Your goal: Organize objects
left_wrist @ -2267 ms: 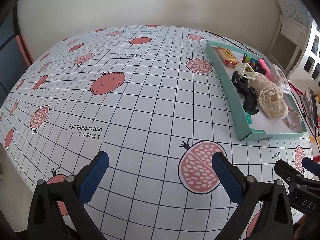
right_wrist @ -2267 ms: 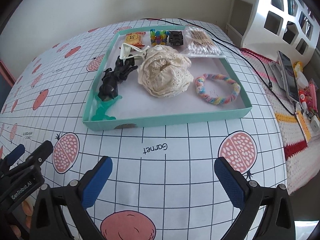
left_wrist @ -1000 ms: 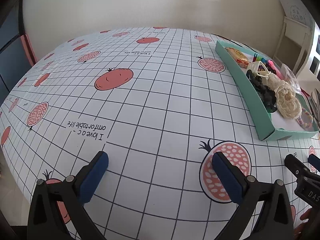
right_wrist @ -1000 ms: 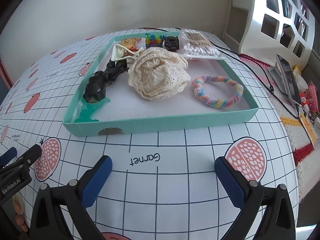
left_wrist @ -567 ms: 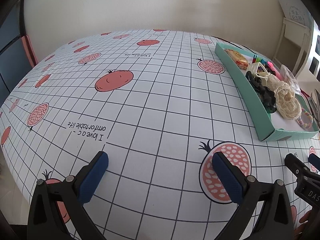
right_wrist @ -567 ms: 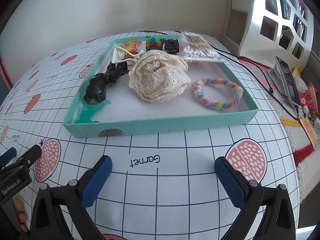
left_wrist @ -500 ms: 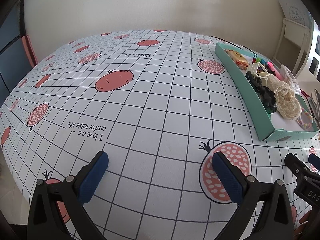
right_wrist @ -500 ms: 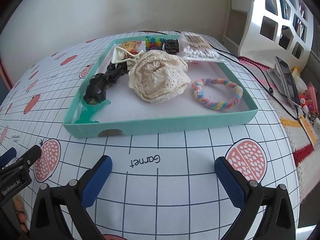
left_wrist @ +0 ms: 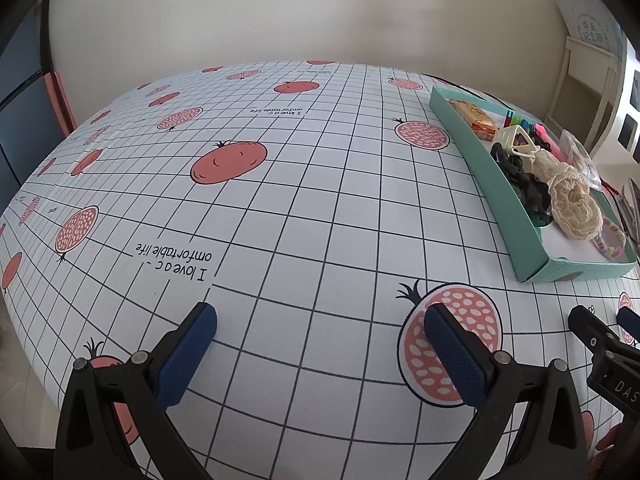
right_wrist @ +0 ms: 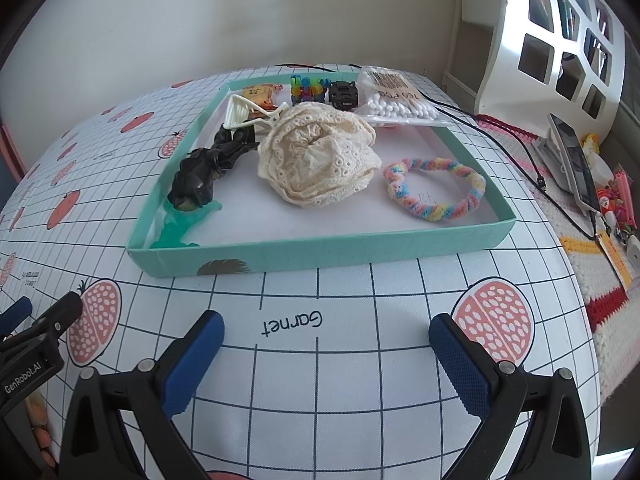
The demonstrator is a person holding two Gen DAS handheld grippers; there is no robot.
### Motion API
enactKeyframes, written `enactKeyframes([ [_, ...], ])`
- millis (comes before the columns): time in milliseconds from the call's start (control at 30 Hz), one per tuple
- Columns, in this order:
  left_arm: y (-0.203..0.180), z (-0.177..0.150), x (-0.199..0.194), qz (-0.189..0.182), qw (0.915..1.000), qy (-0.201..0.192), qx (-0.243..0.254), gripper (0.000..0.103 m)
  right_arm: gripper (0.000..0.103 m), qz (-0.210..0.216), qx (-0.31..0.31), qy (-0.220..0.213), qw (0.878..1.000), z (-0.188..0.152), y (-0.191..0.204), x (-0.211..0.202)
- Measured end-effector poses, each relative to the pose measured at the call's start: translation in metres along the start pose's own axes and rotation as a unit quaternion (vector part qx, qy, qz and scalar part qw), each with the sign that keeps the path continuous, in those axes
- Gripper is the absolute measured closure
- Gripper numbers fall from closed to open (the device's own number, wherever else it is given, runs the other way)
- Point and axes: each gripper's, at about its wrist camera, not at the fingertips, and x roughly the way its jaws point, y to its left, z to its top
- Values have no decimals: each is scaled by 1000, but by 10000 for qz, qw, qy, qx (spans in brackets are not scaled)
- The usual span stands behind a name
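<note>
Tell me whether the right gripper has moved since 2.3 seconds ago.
Yes. The right gripper dropped lower and slightly nearer the teal tray, which now looks flatter.

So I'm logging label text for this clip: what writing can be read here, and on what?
"Garnet": tablecloth.
"I love a c - omfortable life": tablecloth, left wrist view.
"GenRobot.AI": left gripper.
"DAS", cut off: right gripper.
"100 PCS", roughly: cotton swab bag.
Wall sign: unreadable.

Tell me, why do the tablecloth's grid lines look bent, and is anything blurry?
Left wrist view: fisheye lens bows the grid-printed white tablecloth into a dome, corners dark. Right wrist view: same bulge; the shallow teal cardboard tray stays sharp, daylight soft, no glare.
</note>
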Motion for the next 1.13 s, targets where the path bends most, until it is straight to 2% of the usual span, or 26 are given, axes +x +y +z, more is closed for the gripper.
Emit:
enactKeyframes([
  [1133, 1, 0, -2, 4, 10000, -24, -4, 0, 0, 2, -4, -9, 10000, -2, 1, 1],
])
